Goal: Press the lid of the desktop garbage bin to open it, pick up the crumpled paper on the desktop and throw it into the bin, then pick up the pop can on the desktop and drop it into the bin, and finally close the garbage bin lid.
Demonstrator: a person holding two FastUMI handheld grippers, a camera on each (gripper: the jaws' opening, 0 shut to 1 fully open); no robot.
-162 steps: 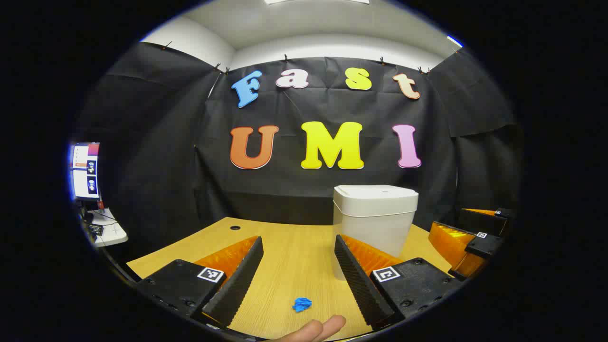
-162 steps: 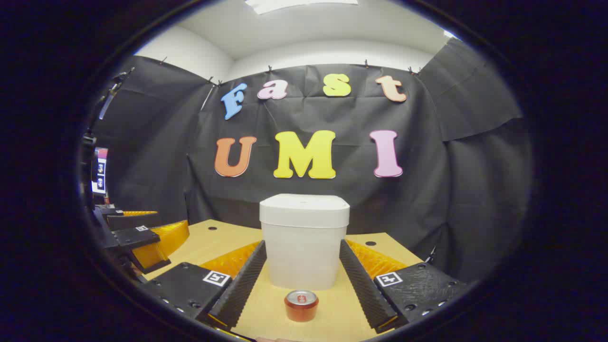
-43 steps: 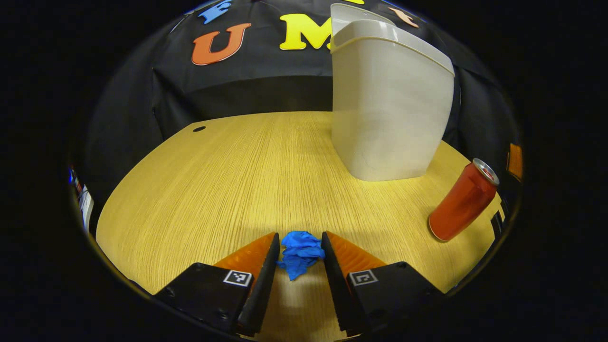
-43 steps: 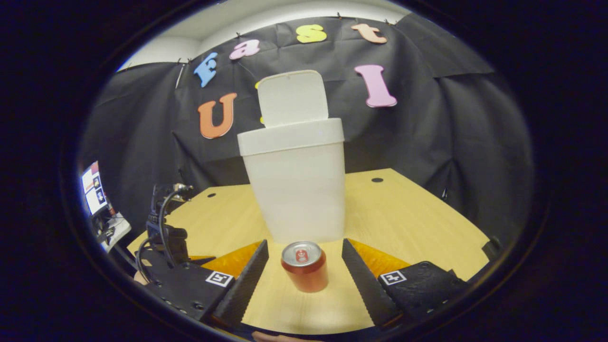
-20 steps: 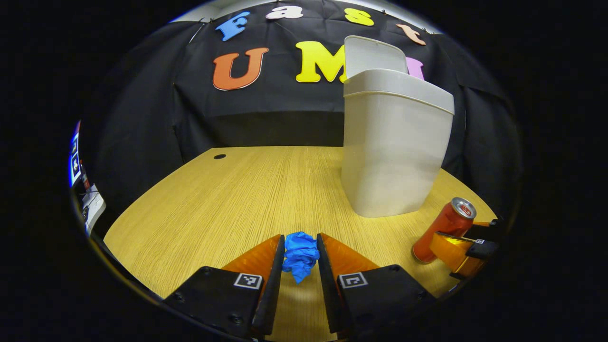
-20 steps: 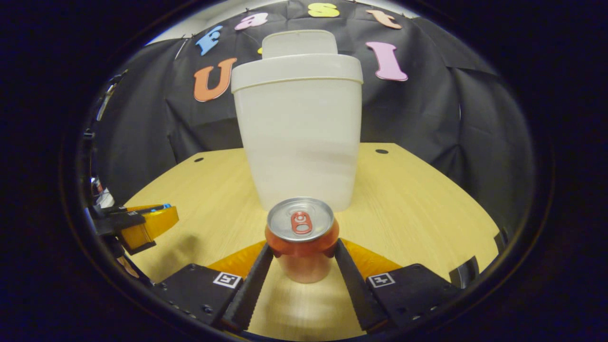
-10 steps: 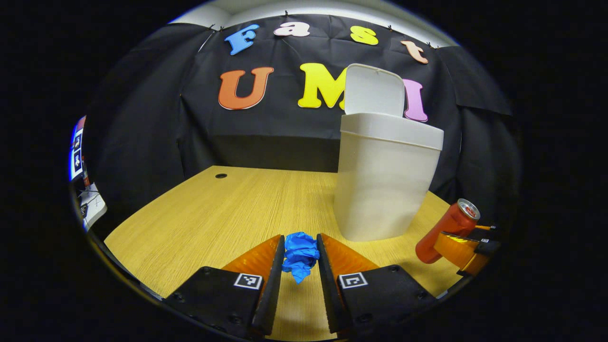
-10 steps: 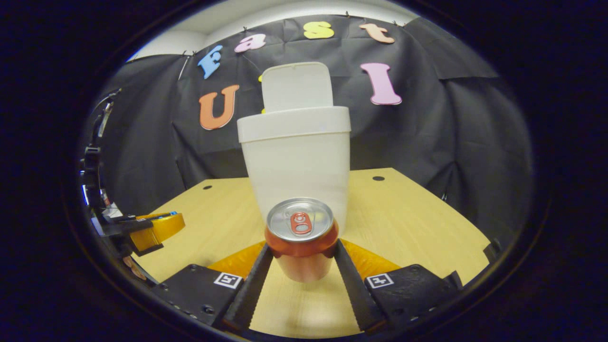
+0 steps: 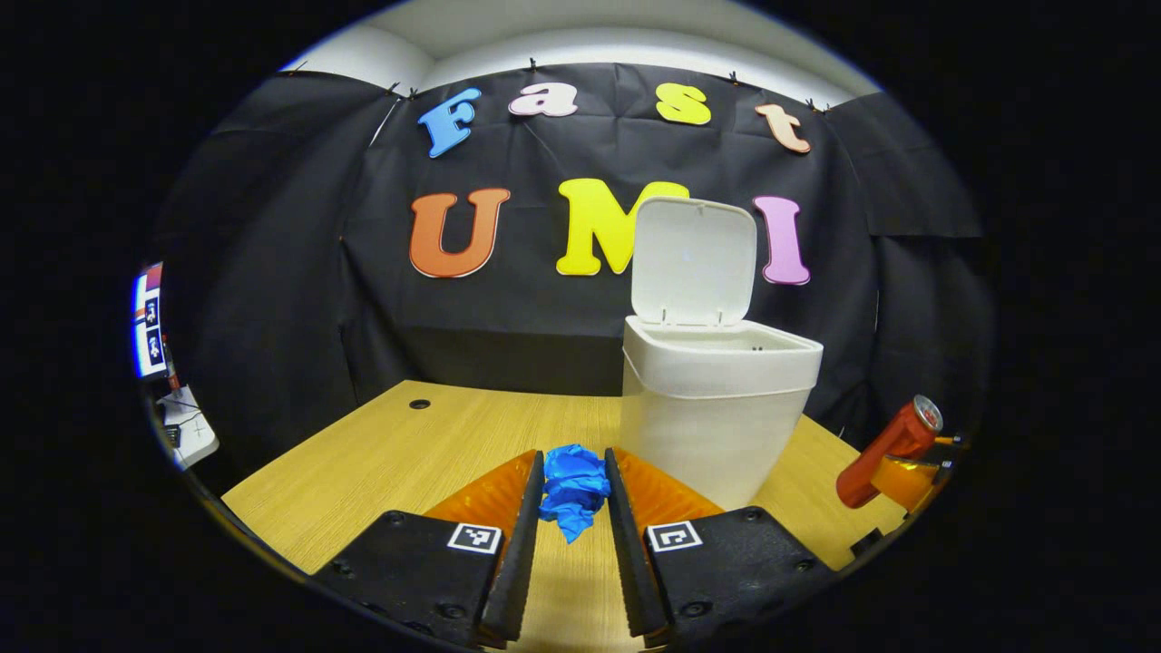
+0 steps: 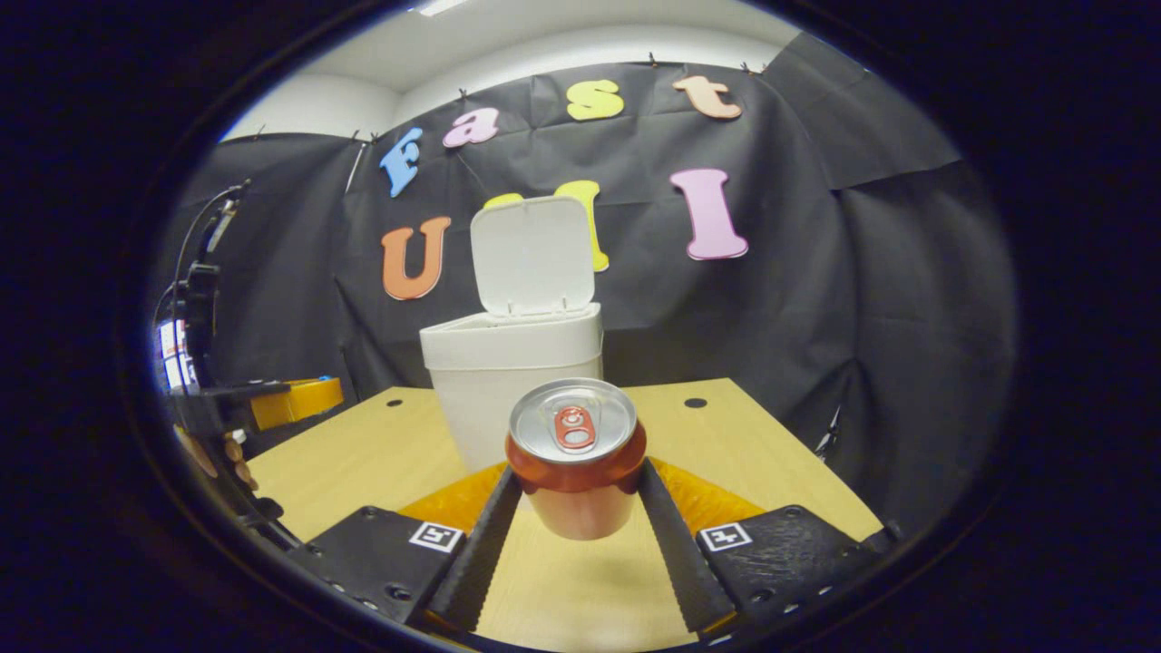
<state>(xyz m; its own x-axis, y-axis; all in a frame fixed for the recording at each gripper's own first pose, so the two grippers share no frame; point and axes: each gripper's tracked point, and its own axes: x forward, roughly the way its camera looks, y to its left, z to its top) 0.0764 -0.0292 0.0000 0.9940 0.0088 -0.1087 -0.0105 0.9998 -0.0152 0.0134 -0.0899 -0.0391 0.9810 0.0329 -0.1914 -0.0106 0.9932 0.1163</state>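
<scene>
We have lifted both loads higher: left gripper [image 9: 574, 494] jaws clamp the crumpled paper [image 9: 573, 490], right gripper [image 10: 575, 508] jaws clamp the pop can [image 10: 575, 458]; the bin [image 9: 717, 413], lid [image 9: 694, 261] up, sits at one o'clock.

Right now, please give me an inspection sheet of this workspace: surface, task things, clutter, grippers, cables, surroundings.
Surface: wooden desktop, two round holes.
Task things: garbage bin upright, lid open and standing up; blue crumpled paper and red pop can both gripped, lifted.
Clutter: nothing seen.
Grippers: left gripper shut on the paper; right gripper shut on the can.
Cables: a cable near the left gripper's rig.
Surroundings: black cloth wall; screen at far left.
</scene>
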